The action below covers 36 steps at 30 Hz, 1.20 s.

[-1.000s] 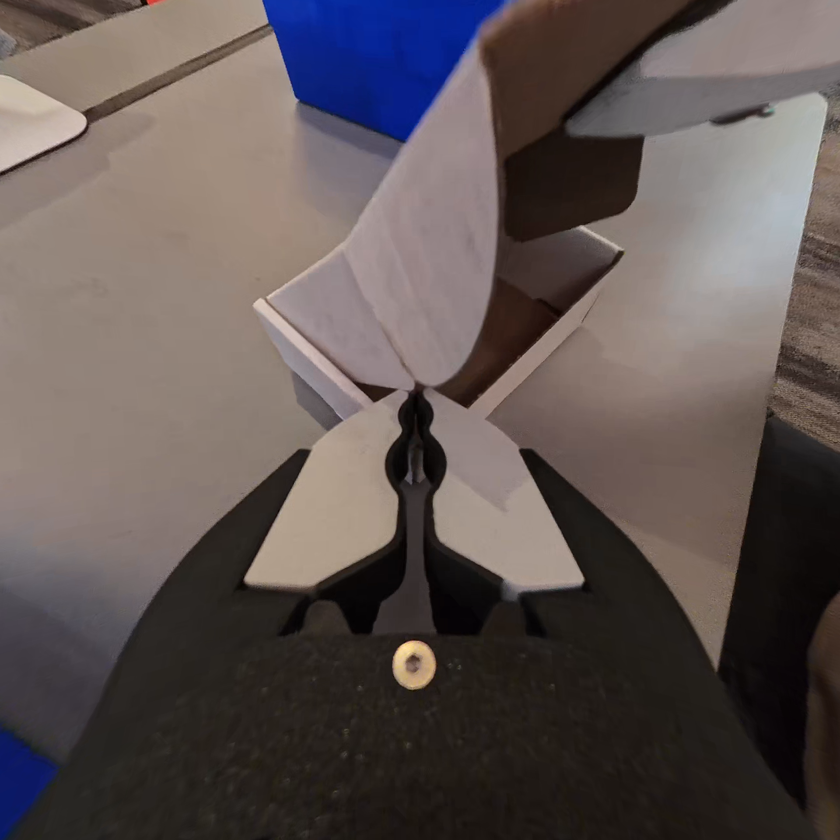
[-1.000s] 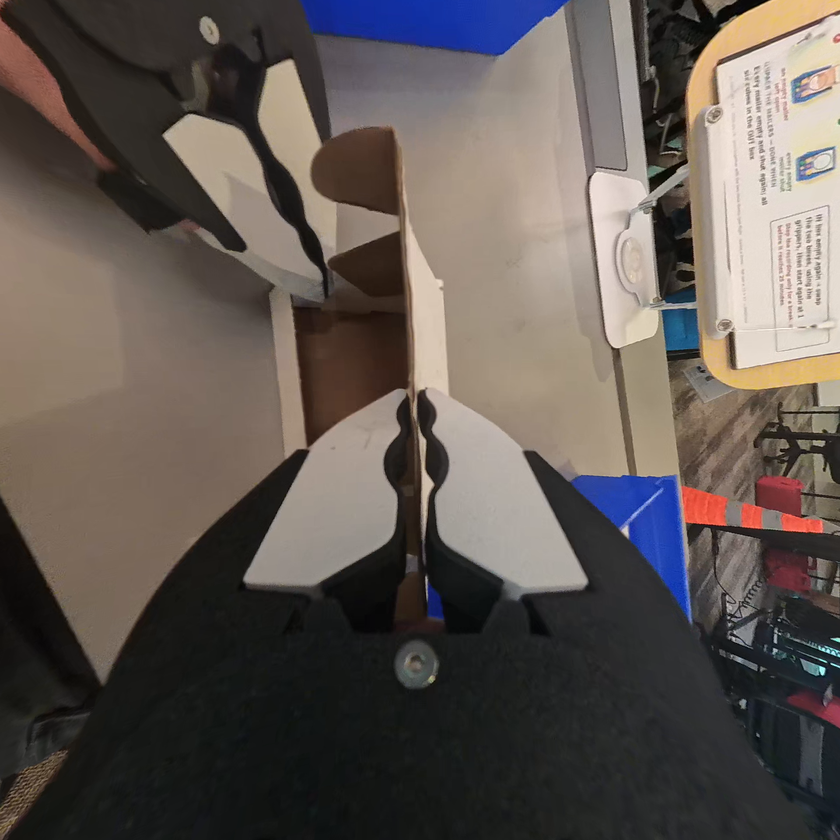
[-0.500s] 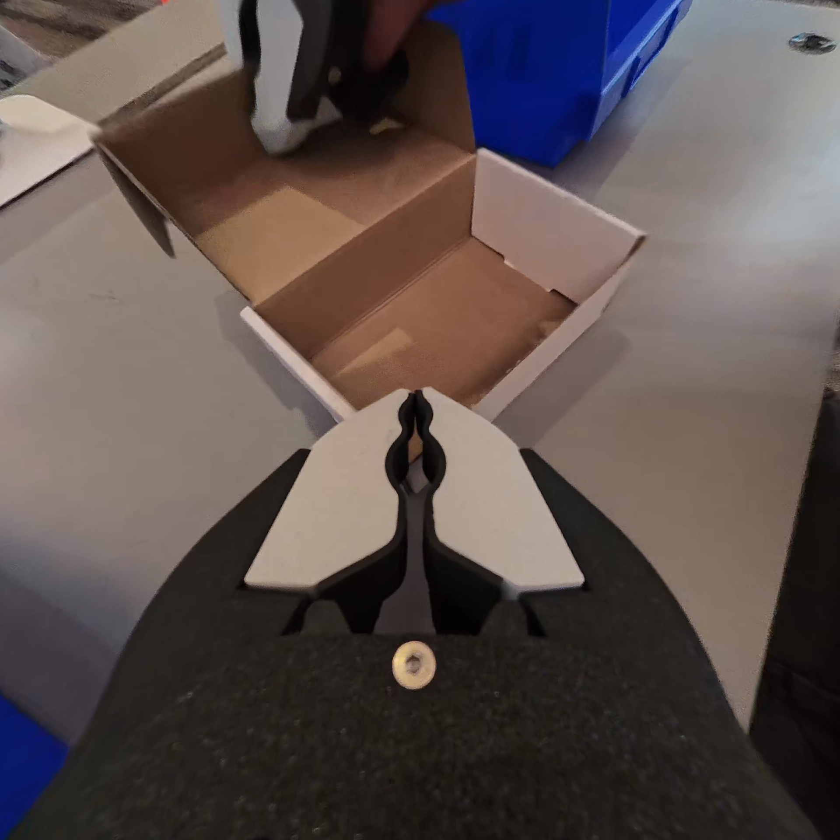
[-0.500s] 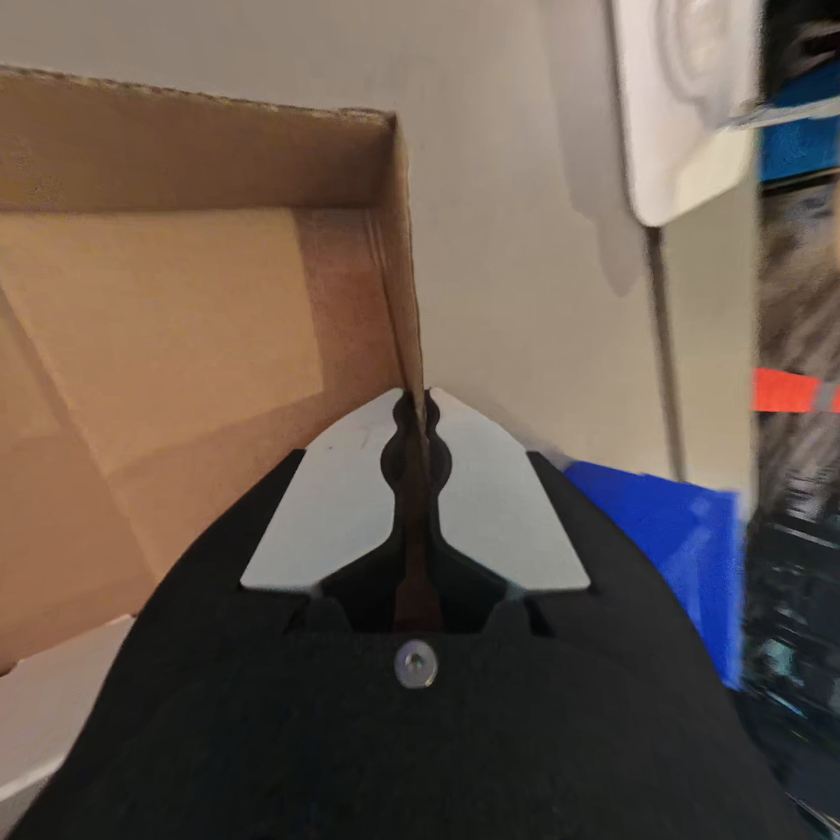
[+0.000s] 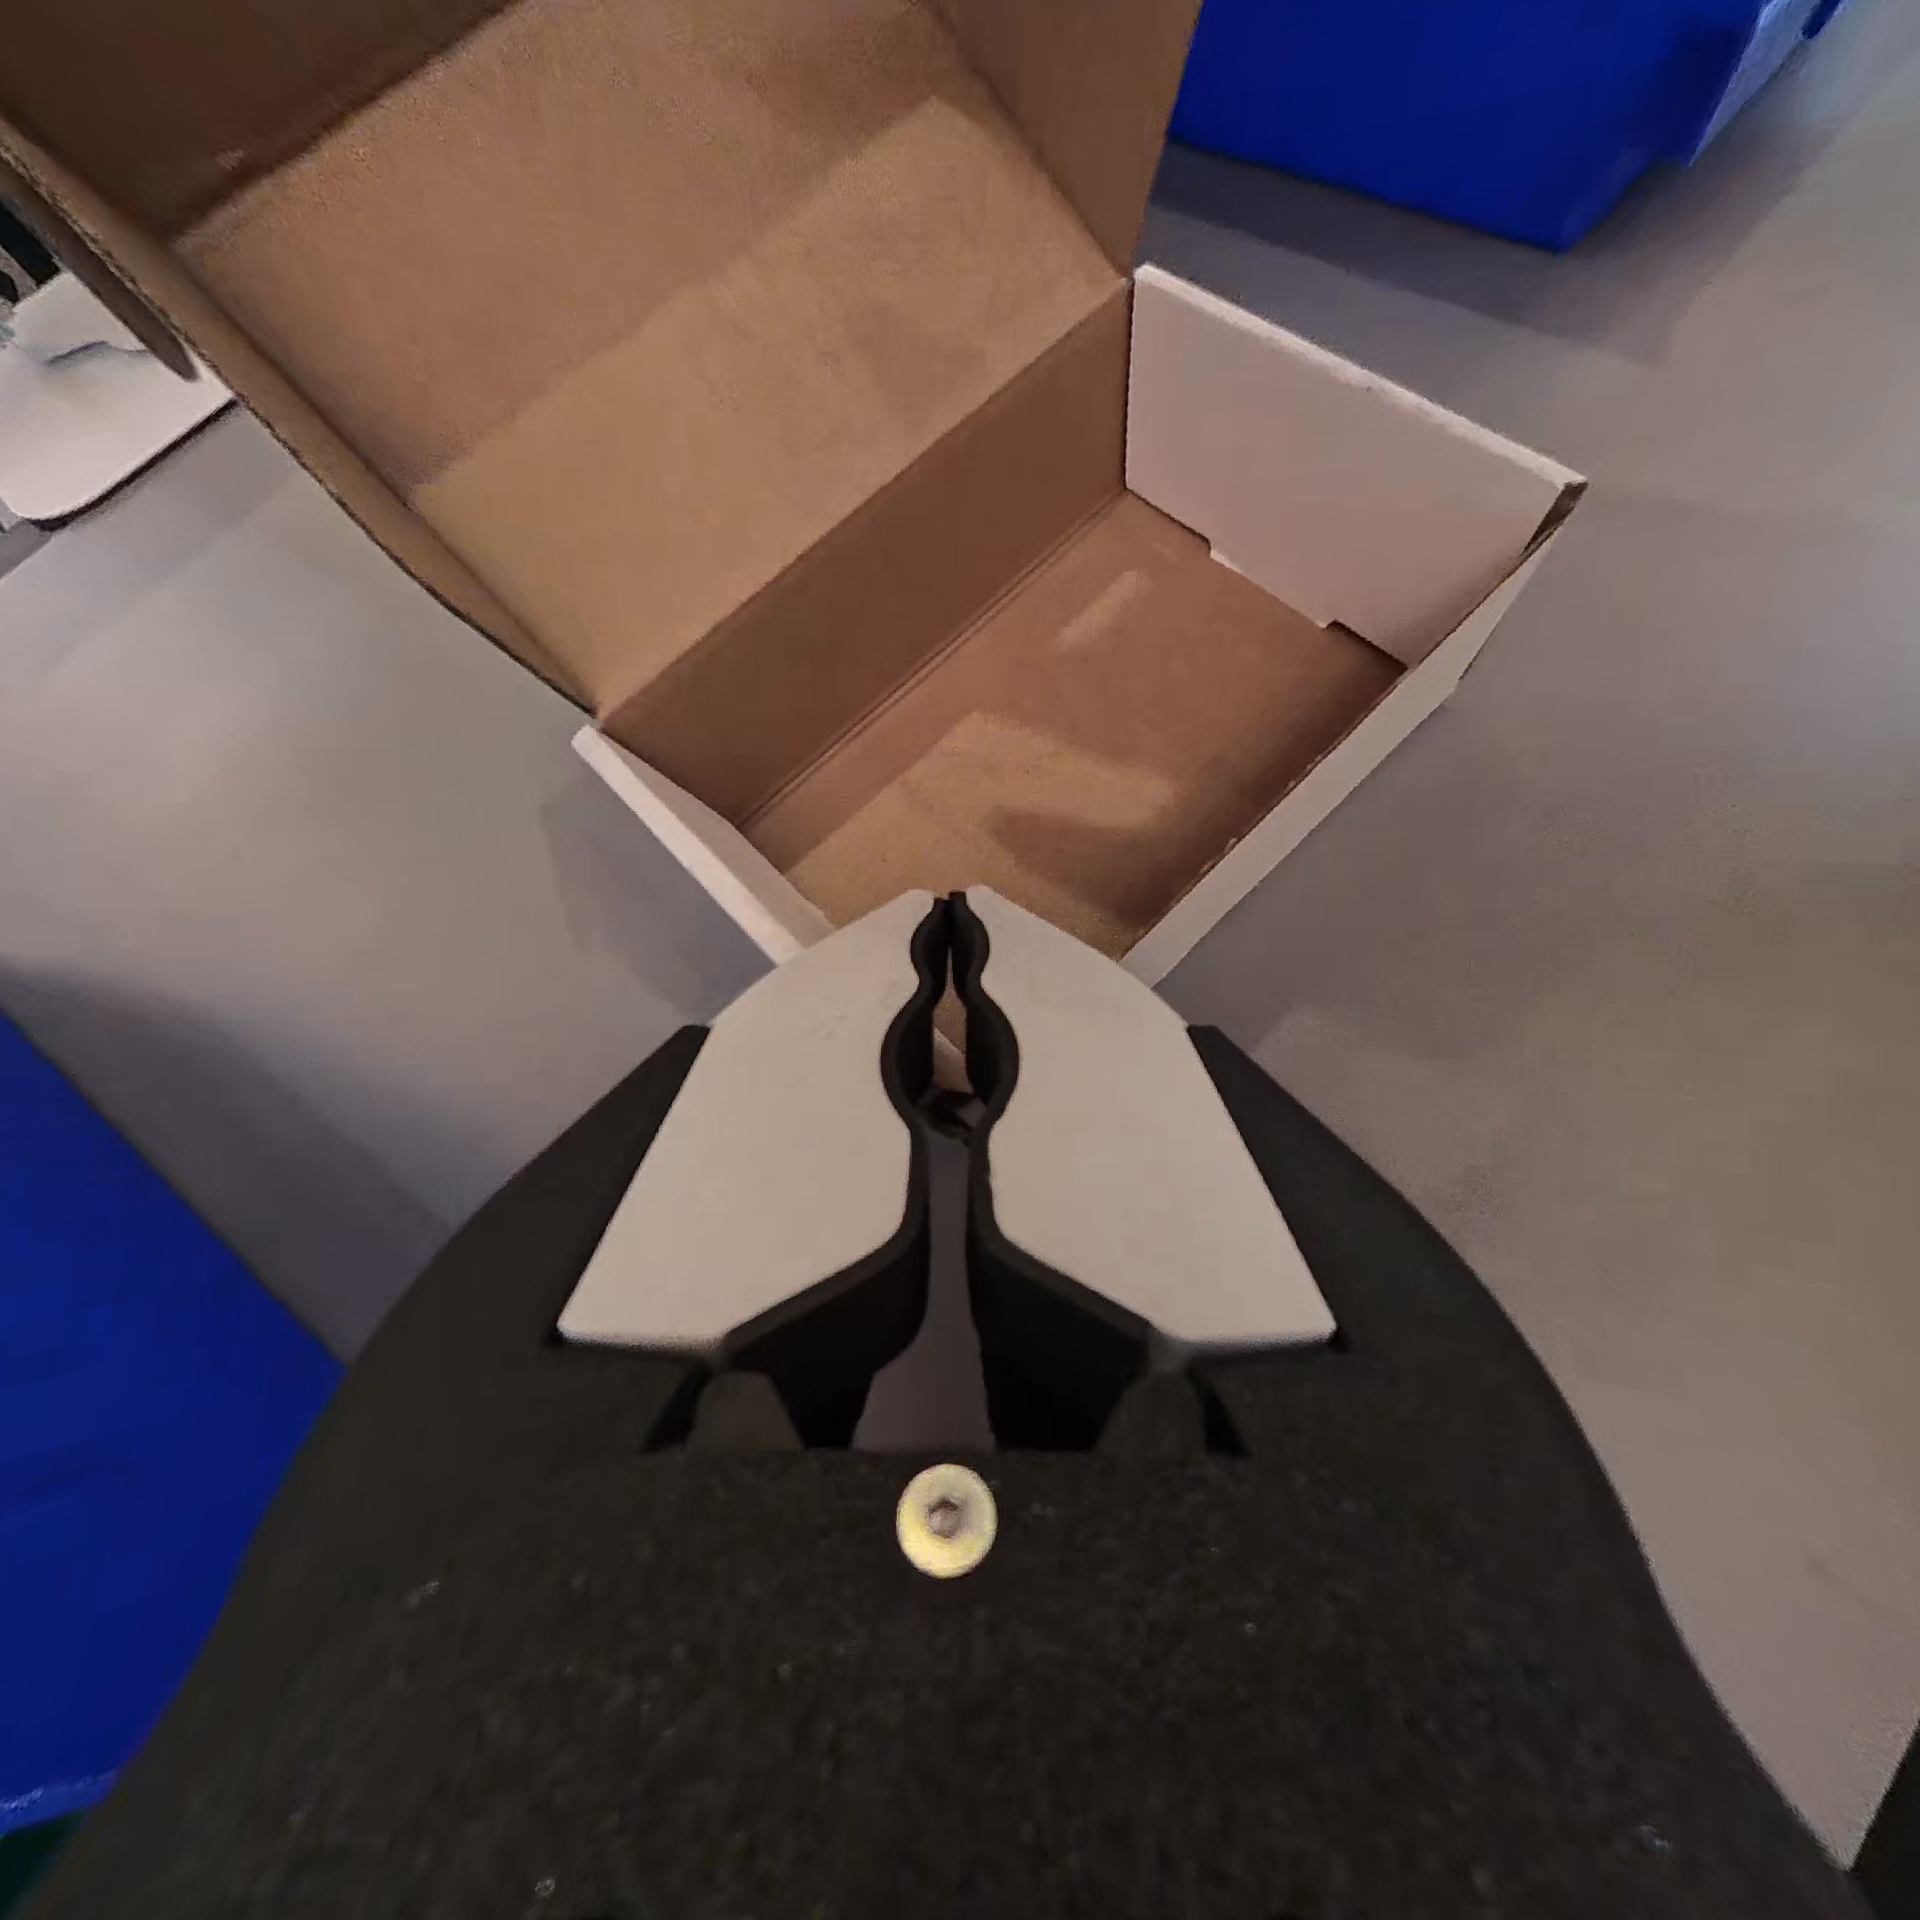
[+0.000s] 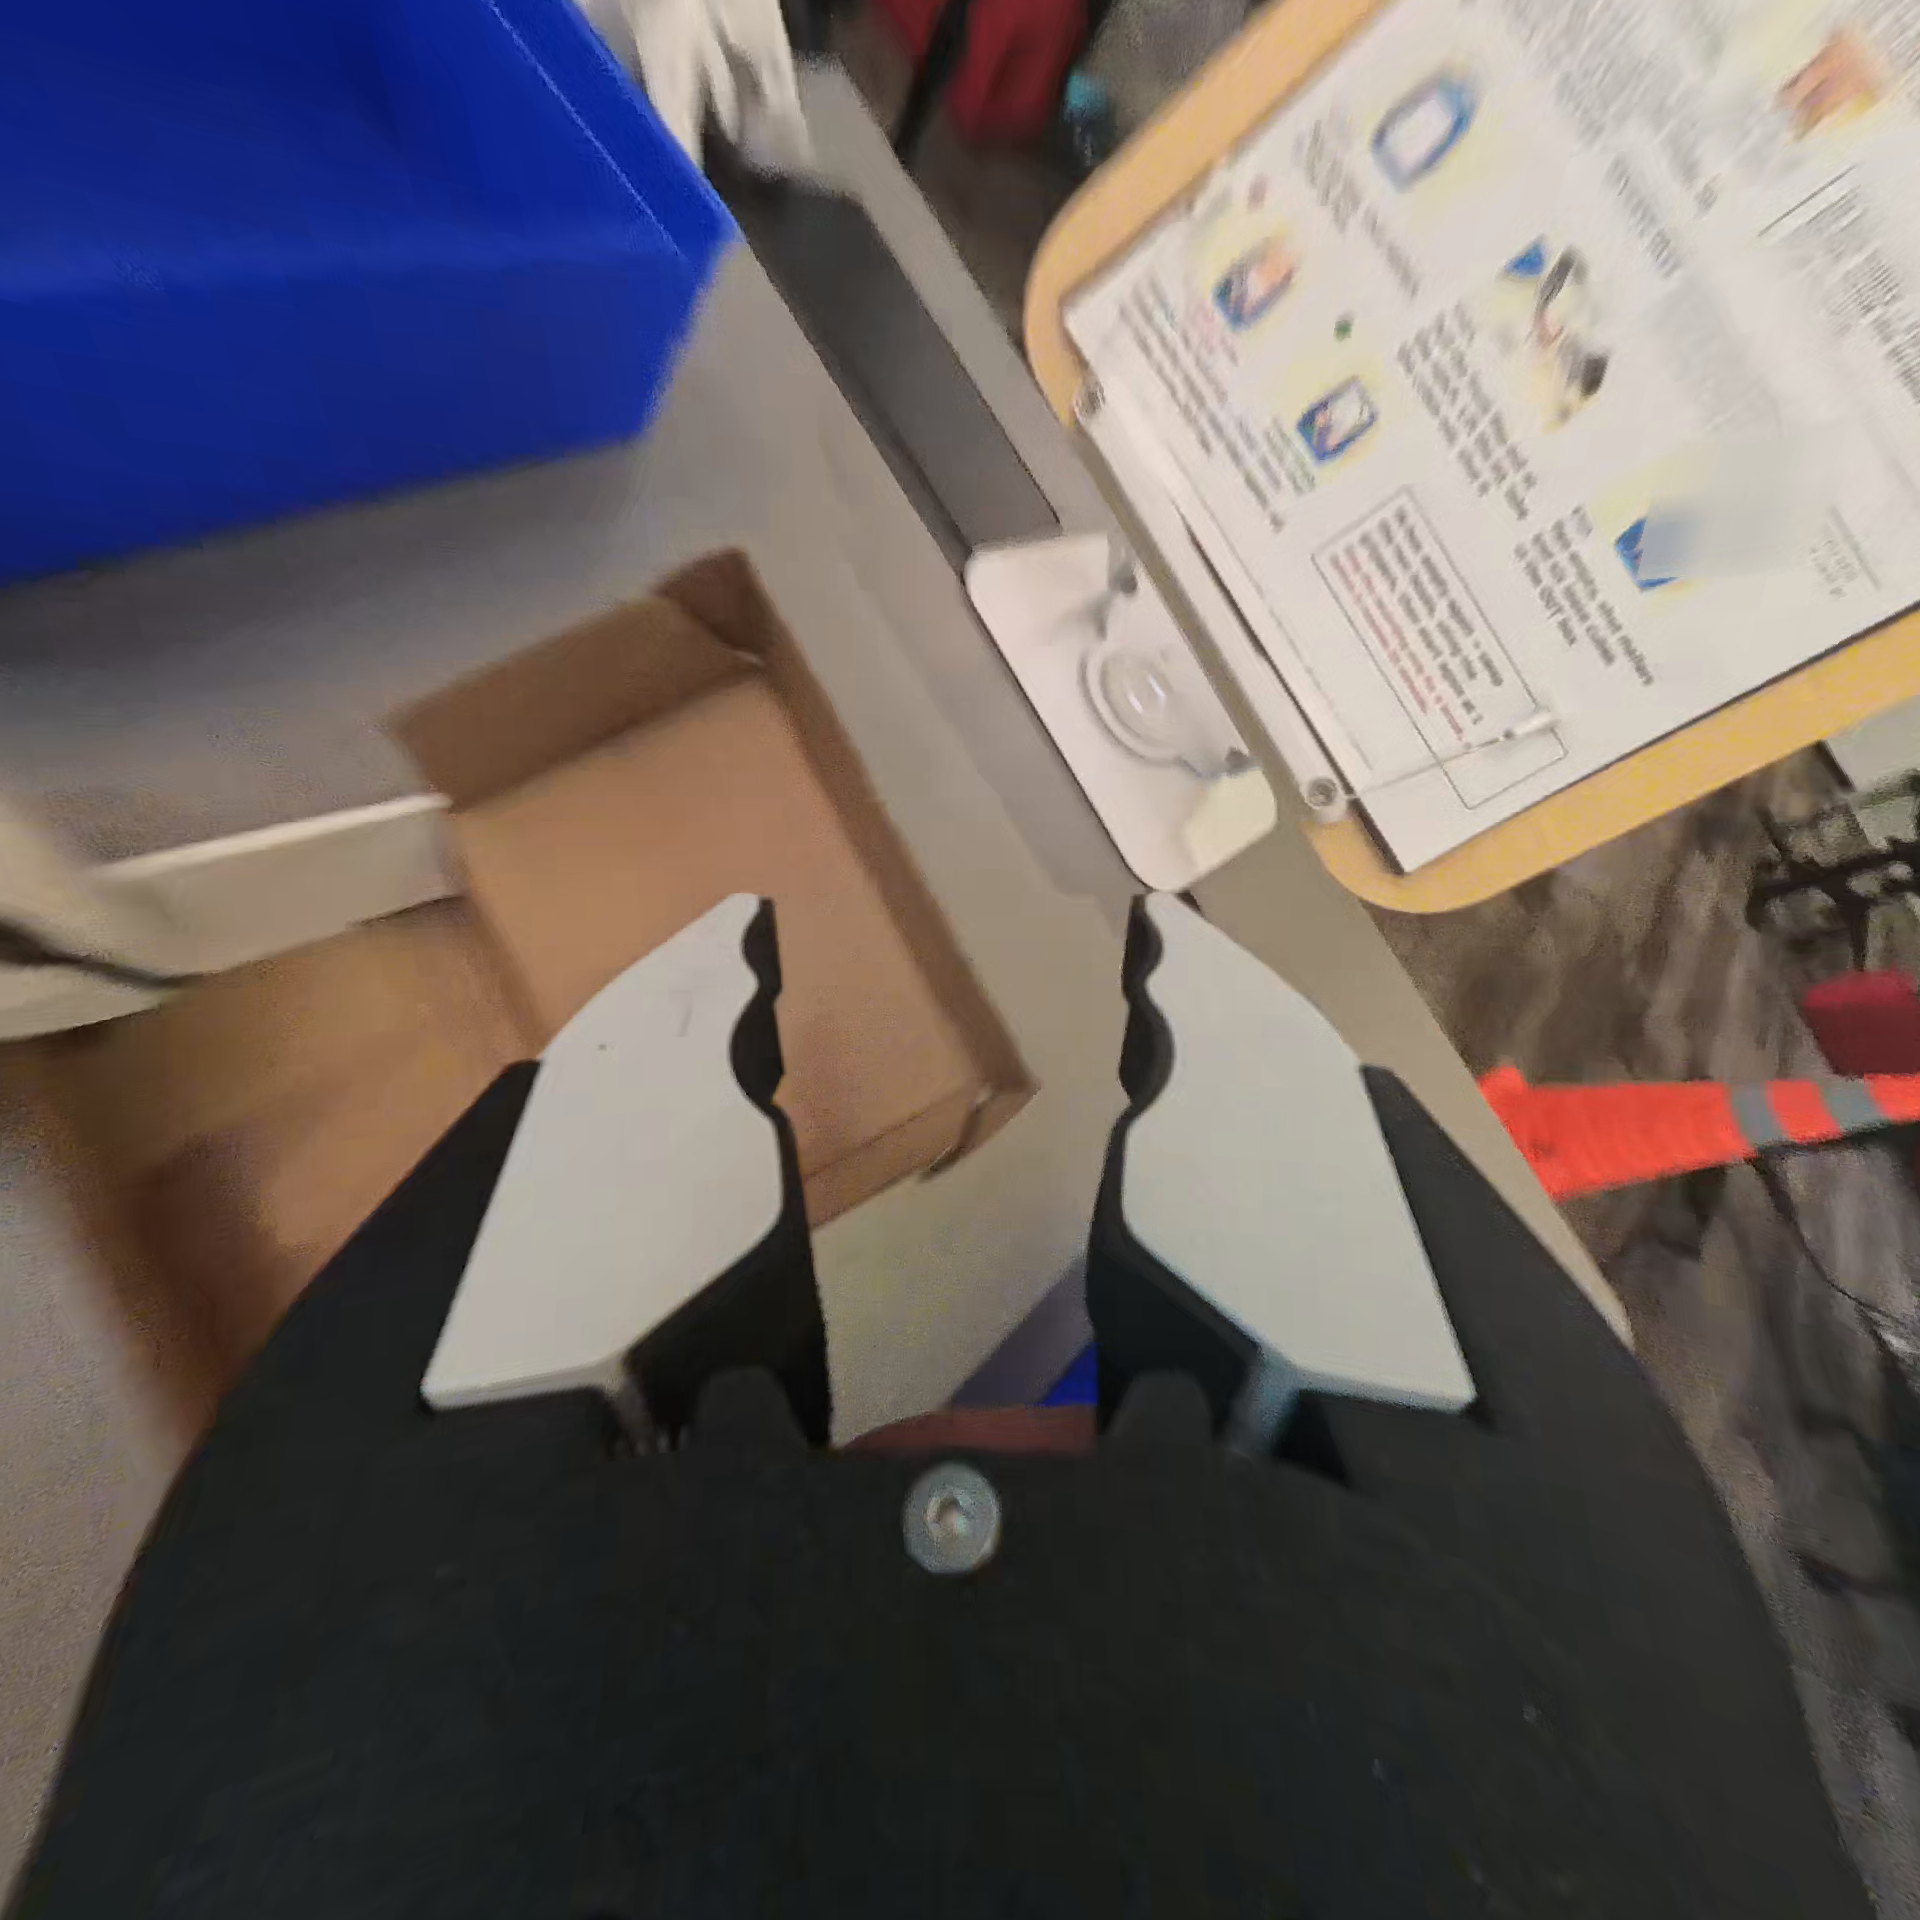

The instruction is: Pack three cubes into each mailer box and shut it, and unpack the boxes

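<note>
A white mailer box (image 5: 1340, 468) with a brown inside stands open and empty on the grey table. Its lid (image 5: 675, 312) lies folded back at the far left. My left gripper (image 5: 954, 906) is shut on the box's near corner, and a bit of the wall shows between the pads. In the blurred right wrist view my right gripper (image 6: 951, 914) is open and empty. It is above the lid's (image 6: 707, 831) right edge and does not touch it. No cubes are in view.
A blue bin (image 5: 1507, 94) stands behind the box and also shows in the right wrist view (image 6: 312, 291). Another blue object (image 5: 125, 1403) is at the near left. A white stand base (image 6: 1122, 707) holds an instruction board (image 6: 1507, 416) at the table's right edge.
My right gripper swung the lid fully open, let go of it, opened and pulled back. My left gripper kept its hold on the box corner.
</note>
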Available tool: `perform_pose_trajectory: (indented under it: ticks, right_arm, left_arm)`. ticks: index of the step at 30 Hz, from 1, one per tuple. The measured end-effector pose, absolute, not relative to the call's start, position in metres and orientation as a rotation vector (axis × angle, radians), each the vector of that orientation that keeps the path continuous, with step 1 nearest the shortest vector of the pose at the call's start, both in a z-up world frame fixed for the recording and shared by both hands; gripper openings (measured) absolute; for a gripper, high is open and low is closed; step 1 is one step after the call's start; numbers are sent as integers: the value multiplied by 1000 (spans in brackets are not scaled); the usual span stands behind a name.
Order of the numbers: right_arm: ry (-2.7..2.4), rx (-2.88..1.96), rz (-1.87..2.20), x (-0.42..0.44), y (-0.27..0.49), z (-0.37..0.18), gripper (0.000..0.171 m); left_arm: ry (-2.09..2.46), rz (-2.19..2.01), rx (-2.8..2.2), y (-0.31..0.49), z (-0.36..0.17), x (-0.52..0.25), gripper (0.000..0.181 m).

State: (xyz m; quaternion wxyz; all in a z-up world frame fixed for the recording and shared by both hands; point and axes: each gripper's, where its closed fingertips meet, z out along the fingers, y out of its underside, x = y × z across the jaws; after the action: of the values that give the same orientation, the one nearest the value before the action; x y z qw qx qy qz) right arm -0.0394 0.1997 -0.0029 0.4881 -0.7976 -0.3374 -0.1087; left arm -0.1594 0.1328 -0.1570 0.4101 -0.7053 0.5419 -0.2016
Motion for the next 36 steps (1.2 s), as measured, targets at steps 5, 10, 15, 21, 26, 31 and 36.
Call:
perform_pose_trajectory:
  ticks: [5,10,15,21,26,31,36]
  right_arm:
    - [-843,-1961,317,-80,74,-74,97]
    - [-817,-1978,102,-62,89,-136,107]
    - [-784,-2016,400,-72,107,-144,121]
    - [-851,-2008,392,-76,126,-161,125]
    - [-863,-2004,327,-72,127,-163,117]
    - [-836,-2011,302,-71,124,-163,117]
    - [-775,-2045,249,-69,119,-164,117]
  left_arm:
    - [1361,-478,-1782,138,-157,-165,0]
    - [1433,-455,-1801,142,-158,-167,0]
    - [1451,-444,-1821,144,-159,-166,0]
    - [1471,-467,-1846,144,-160,-164,0]
    - [1458,-470,-1847,147,-159,-164,0]
    - [1402,-522,-1886,138,-149,-168,11]
    - [1335,-865,-1932,84,-111,-201,57]
